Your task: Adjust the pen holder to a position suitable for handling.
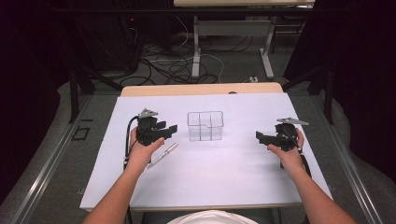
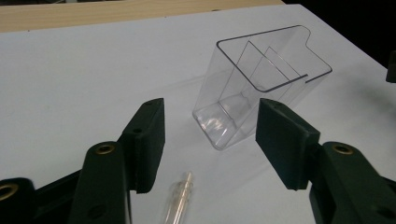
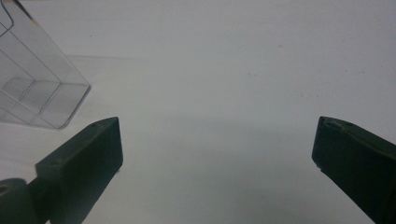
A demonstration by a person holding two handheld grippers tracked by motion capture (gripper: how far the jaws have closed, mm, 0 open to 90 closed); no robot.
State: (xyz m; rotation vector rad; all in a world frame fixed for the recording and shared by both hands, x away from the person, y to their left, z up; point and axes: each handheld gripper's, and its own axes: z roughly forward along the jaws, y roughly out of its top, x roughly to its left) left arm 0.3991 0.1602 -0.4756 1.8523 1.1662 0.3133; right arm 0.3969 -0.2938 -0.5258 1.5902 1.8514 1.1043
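Note:
A clear plastic holder (image 1: pixel 205 125) with inner dividers stands upright on the white sheet (image 1: pixel 210 172), between my two hands. A clear pen (image 1: pixel 163 154) lies on the sheet just right of my left hand. My left gripper (image 1: pixel 171 129) hovers open to the left of the holder, jaws pointing right. In the left gripper view the jaws (image 2: pixel 210 140) are wide apart, with the holder (image 2: pixel 261 84) ahead and the pen tip (image 2: pixel 180 198) below between them. My right gripper (image 1: pixel 259 136) is open to the right of the holder. Its view has the holder's base (image 3: pixel 37 93) at the far left.
The white sheet covers a wooden table whose far edge (image 1: pixel 201 88) shows bare. Beyond it stand another table's legs (image 1: pixel 196 56) and a tangle of cables (image 1: pixel 173 65) on the floor. Metal rails (image 1: pixel 51 149) run along both sides.

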